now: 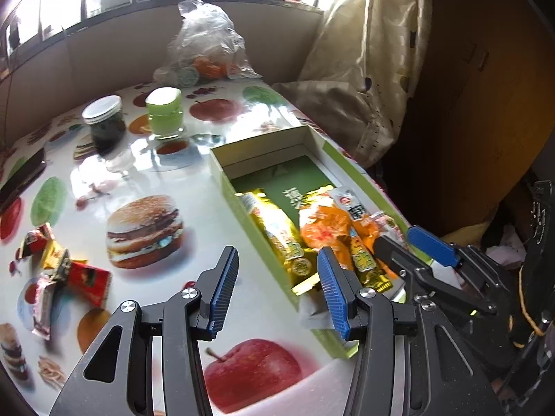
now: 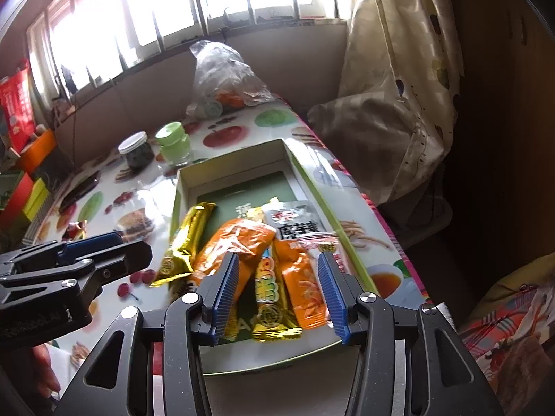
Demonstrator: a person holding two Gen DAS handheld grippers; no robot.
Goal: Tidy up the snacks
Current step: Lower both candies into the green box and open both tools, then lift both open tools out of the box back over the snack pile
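Observation:
A shallow green-edged box (image 1: 222,166) (image 2: 180,187) lies on the table and holds several snack packets: gold bars (image 1: 277,228) (image 2: 187,239), orange packets (image 1: 326,228) (image 2: 239,242) and a white sachet (image 2: 298,222). My left gripper (image 1: 277,287) is open and empty, over the box's near left edge. My right gripper (image 2: 279,287) is open and empty above the near packets in the box; it also shows at the right of the left wrist view (image 1: 409,246). Loose red and gold snacks (image 1: 69,270) lie on the table to the left.
The table has a glossy fruit and burger print (image 1: 145,228). A dark jar (image 1: 104,124), a green jar (image 1: 166,111) and a clear plastic bag (image 1: 208,45) stand at the back. A dark flat object (image 1: 20,176) lies far left. A curtain (image 1: 374,69) hangs at the right.

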